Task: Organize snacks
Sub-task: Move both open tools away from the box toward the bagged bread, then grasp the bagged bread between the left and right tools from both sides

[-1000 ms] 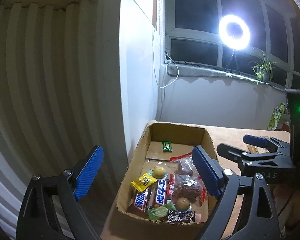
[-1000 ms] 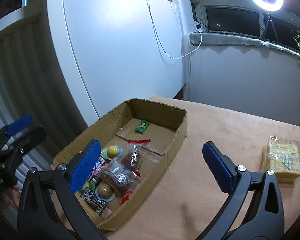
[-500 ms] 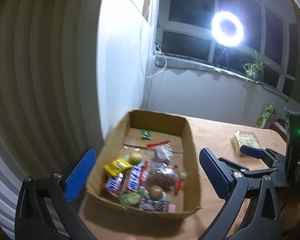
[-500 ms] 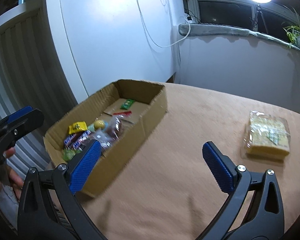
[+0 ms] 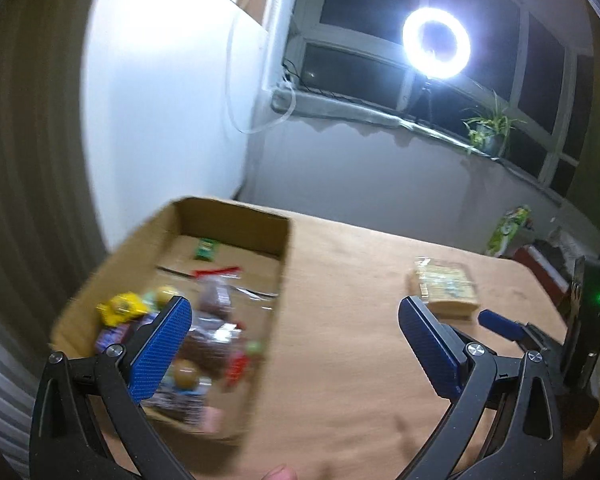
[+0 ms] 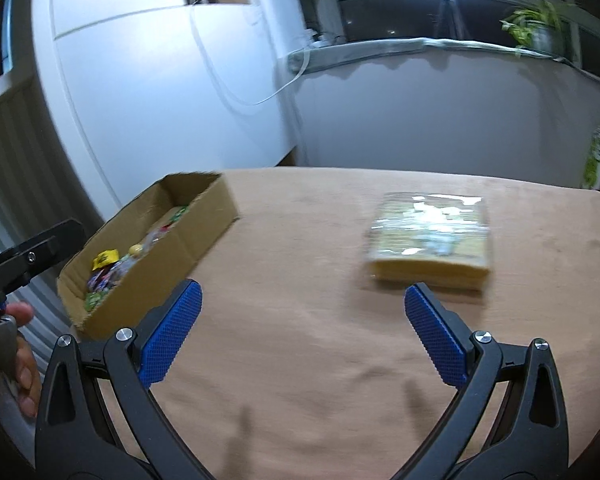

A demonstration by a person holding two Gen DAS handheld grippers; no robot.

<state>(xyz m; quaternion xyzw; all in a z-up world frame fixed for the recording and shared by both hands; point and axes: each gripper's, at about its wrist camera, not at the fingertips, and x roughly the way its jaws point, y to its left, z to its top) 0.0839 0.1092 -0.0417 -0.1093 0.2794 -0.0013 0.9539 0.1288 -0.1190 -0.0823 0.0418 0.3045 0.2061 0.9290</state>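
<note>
Left wrist: left gripper (image 5: 290, 346) fingers spread wide, nothing between, over the table (image 5: 352, 320) beside the cardboard box (image 5: 278, 280) of snacks (image 5: 208, 332); labels blurred | Right wrist: right gripper (image 6: 300, 332) fingers apart, empty, near the wrapped yellow packet (image 6: 430, 236); print unreadable.

Both claws, L (image 5: 294, 344) & R (image 6: 302, 332), tilted down, jaws spread wide w/ nothing between.
</note>
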